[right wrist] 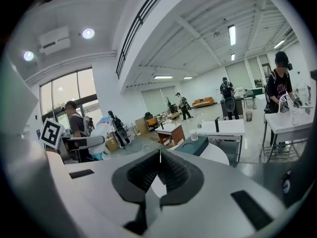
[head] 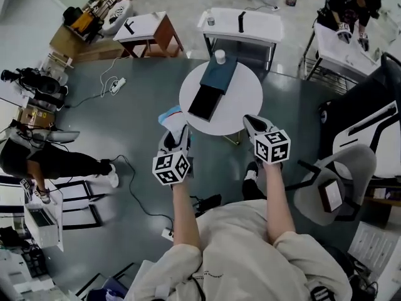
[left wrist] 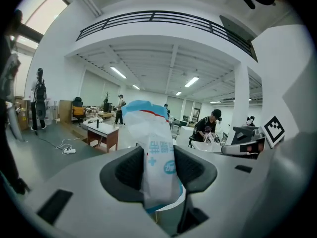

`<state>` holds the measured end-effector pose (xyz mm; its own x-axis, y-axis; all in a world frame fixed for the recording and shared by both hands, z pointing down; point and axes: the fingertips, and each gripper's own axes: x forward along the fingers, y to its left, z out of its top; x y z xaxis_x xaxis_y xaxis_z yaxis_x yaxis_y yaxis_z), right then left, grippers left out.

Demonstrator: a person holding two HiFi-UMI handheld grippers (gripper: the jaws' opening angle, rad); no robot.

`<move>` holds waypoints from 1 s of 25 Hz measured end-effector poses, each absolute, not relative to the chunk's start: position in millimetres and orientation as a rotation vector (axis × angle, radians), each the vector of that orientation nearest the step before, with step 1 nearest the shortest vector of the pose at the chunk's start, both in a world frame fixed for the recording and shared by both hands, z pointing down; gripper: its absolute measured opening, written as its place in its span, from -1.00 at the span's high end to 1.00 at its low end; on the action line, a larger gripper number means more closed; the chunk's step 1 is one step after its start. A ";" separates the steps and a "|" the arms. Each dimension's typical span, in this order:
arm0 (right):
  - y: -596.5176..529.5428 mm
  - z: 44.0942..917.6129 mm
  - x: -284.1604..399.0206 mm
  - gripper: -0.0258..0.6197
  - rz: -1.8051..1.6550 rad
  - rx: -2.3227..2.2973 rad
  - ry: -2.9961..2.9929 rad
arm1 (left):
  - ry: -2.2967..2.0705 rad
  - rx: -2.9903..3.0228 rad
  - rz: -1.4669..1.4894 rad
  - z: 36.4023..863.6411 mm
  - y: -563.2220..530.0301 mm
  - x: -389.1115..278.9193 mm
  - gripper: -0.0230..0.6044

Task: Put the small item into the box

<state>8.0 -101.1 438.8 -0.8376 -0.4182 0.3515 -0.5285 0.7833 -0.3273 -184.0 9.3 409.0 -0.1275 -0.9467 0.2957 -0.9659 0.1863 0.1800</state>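
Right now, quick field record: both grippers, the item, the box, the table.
left gripper: shut on white-and-blue soft plastic packet, held upright
right gripper: jaws together, nothing between them
box: dark teal and black rectangular box, lying flat on round white table
packet vs box: apart; packet in the air by the table's left edge, not in the box
other: small white cylindrical container at the box's far end

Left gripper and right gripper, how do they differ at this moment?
The left gripper is clamped on a white-and-blue packet that sticks up between its jaws. The right gripper has its jaws together with nothing between them. In the head view the left gripper sits beside the left edge of the round white table, and the right gripper is at its right edge. Both point toward that table.
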 end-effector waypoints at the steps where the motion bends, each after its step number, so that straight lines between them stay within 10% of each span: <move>1: -115.4 443.5 9.6 0.81 0.636 0.739 -2.712 | -2.125 1.808 0.083 411.7 -1.5 -182.4 0.33; 25: -246.5 523.4 -47.0 0.81 0.606 0.303 -2.717 | -2.182 1.460 0.137 487.4 -97.9 -222.3 0.33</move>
